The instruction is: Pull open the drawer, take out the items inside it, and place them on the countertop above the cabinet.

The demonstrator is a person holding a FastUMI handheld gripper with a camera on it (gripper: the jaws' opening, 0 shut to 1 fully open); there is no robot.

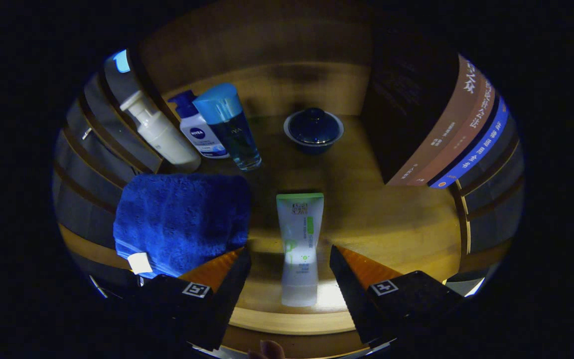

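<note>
Gripper (290,271) hanging wide open, gripping nothing, straddling white-green tube (299,249) lying near countertop (391,224) front edge. Risk imo: fingers nudging tube off edge, or snagging blue towel (182,219).

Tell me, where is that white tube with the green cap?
In the gripper view, the white tube lies on the wooden surface between the open gripper's fingers, beside the blue towel.

tube (299,247): worktop (391,224) front edge, between open jaws | towel (182,222): left edge | three bottles (195,129): back-left corner | lidded bowl (313,130): back | books (446,134): right
</note>
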